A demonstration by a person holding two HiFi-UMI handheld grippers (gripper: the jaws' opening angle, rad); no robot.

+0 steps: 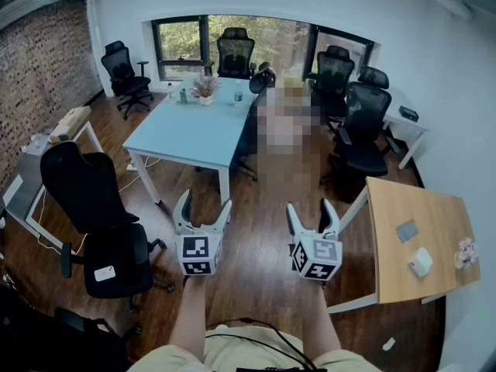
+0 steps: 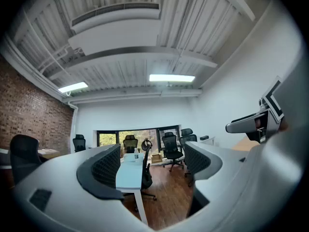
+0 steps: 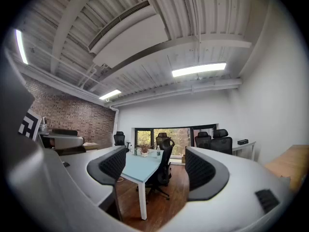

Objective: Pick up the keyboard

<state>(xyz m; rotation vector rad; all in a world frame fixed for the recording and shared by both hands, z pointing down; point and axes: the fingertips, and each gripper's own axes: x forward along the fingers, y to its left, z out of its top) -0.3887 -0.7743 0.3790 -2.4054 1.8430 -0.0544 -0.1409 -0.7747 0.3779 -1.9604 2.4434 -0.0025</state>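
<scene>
I can make out no keyboard in any view. In the head view both grippers are held level at chest height over the wooden floor. My left gripper (image 1: 205, 200) is open, with only air between its jaws. My right gripper (image 1: 311, 205) is open too and holds nothing. The left gripper view looks between the dark pads of my left gripper (image 2: 152, 163) toward a light blue table (image 2: 129, 170). In the right gripper view, the spread jaws of my right gripper (image 3: 157, 166) frame the same table (image 3: 142, 166).
The light blue table (image 1: 194, 130) stands ahead with a small plant (image 1: 205, 89) on it. A black office chair (image 1: 101, 208) is close on the left. A wooden table (image 1: 418, 208) with a white box (image 1: 421, 262) is at the right. More chairs (image 1: 364, 122) line the back.
</scene>
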